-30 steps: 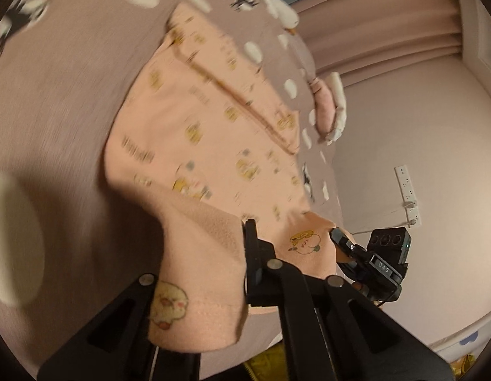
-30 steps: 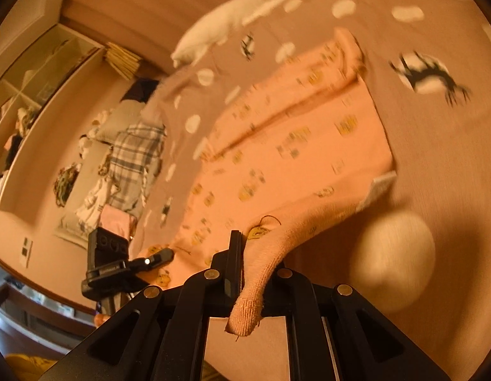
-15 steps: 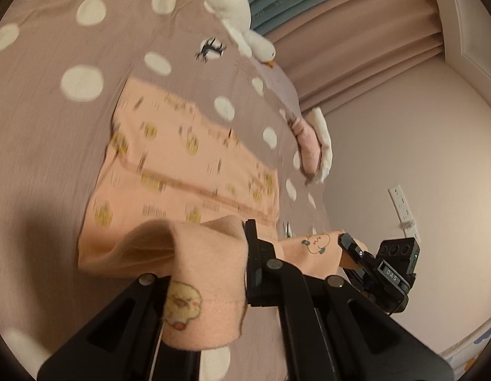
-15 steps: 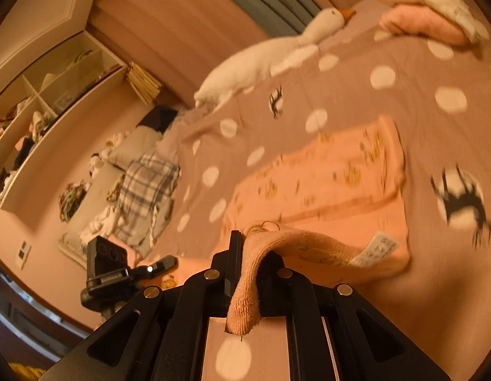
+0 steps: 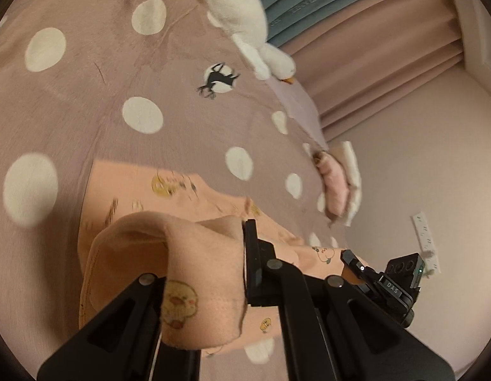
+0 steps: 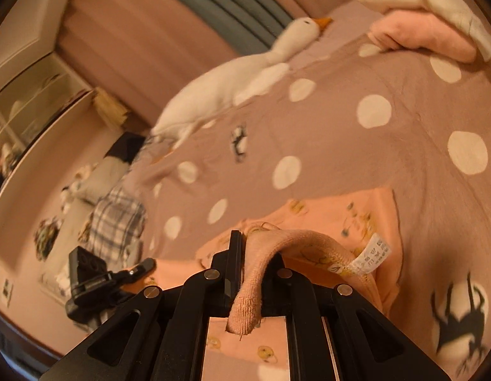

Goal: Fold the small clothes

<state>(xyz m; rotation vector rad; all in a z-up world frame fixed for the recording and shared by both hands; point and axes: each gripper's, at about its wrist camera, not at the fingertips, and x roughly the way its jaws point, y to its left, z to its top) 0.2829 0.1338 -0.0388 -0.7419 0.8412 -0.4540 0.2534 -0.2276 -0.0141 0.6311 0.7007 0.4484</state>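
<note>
A small peach garment printed with yellow chicks lies on a mauve bedspread with white dots. My left gripper is shut on one edge of the garment, which drapes over its left finger. My right gripper is shut on a ribbed cuff of the same garment; the cuff hangs down between its fingers. A white care label shows on the lifted fold. Each gripper appears in the other's view, the right gripper at the garment's far corner and the left gripper likewise.
A white plush goose lies along the far side of the bed. A pink and white pillow sits at the bed's corner. Pleated curtains hang behind. A plaid cloth and shelves stand beyond the bed.
Both grippers have carried the held edge forward over the garment, folding it; less of the flat garment shows and the goose and curtains have come into view.
</note>
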